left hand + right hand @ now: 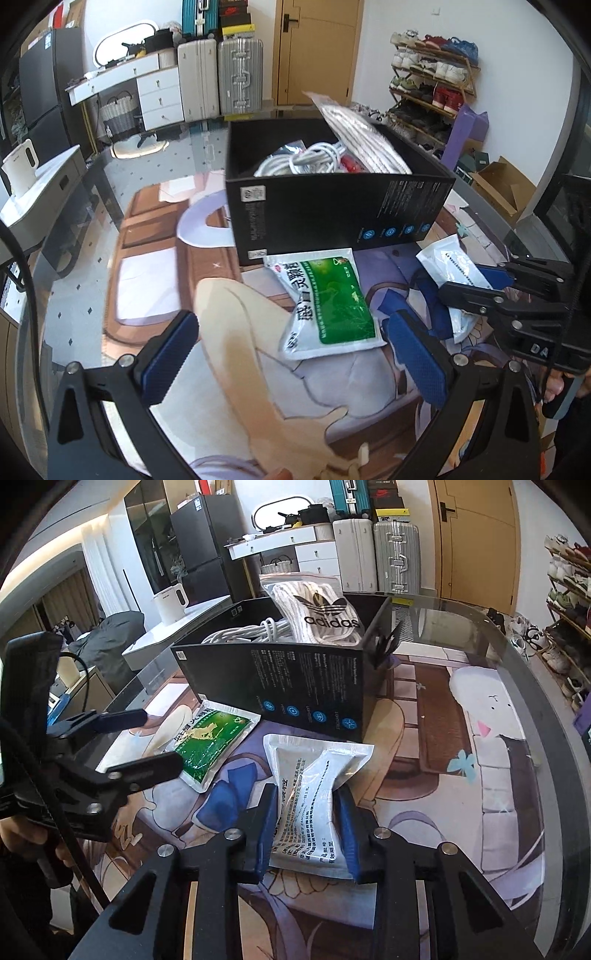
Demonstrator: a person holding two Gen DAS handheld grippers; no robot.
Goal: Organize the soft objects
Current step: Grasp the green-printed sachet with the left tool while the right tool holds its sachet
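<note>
My right gripper pinches the white pouch for boxing, probably; left gripper waits open above the green pouch.

A white printed pouch lies on the table, buckled upward along its middle, in front of the open black box. A green-and-white granule sachet lies flat beside it, touching the box's base.

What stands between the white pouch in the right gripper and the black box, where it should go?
Only the near wall of the black box stands before the white pouch, which the right gripper is shut on, so it must clear that wall. Inside, white cables and a bagged white garment already fill much space.
</note>
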